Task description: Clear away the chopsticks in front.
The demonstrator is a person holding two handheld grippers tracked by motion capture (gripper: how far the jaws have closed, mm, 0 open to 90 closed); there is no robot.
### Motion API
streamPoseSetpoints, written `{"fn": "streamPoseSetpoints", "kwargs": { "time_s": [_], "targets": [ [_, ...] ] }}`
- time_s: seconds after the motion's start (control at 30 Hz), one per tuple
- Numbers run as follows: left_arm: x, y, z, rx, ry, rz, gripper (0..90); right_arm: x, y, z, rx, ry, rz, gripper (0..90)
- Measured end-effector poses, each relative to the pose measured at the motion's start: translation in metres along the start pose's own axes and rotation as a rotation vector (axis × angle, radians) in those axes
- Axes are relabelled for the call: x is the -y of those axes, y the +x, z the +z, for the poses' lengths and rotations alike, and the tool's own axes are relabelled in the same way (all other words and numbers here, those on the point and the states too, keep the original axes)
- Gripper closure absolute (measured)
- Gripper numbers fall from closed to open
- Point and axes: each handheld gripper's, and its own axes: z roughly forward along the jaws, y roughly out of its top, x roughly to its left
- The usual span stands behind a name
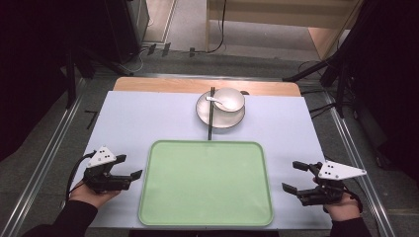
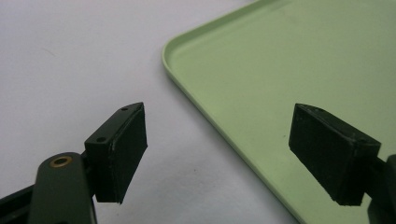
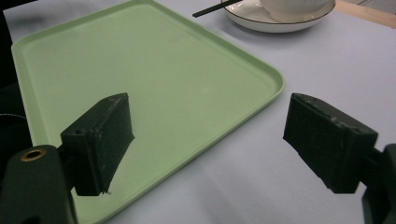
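A pale green tray (image 1: 205, 183) lies bare at the near middle of the white mat. Behind it a white plate (image 1: 202, 112) carries a white bowl (image 1: 228, 100) with a white spoon (image 1: 215, 100) in it, and black chopsticks (image 1: 211, 114) rest across the plate's left side. My left gripper (image 1: 126, 167) sits left of the tray, held in a hand, open with nothing between its jaws. In the left gripper view the tray's corner (image 2: 187, 46) lies ahead of the left gripper (image 2: 219, 149). My right gripper (image 1: 295, 177) is right of the tray, open and empty; the right gripper view shows the right gripper (image 3: 208, 140), the tray (image 3: 140, 70) and the plate (image 3: 261, 21).
A strip of wooden tabletop (image 1: 163, 85) shows beyond the mat's far edge. Metal rails (image 1: 54, 148) run along both sides of the table. Dark stands and cables (image 1: 341, 84) crowd the floor at the back.
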Motion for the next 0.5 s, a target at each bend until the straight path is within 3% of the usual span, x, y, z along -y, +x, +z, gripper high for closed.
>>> {"fn": "streamPoseSetpoints", "kwargs": {
  "time_s": [0.37,0.5],
  "targets": [
    [-0.0001,0.0018,-0.001,-0.006,0.0,-0.011,22.0,0.0002,0.0,0.0001,-0.002,0.004,-0.003,16.2],
    [-0.0012,0.0026,-0.0019,0.027,0.005,-0.053,25.7,0.0003,0.0001,0.0002,-0.003,0.005,-0.002,16.3]
  ]
}}
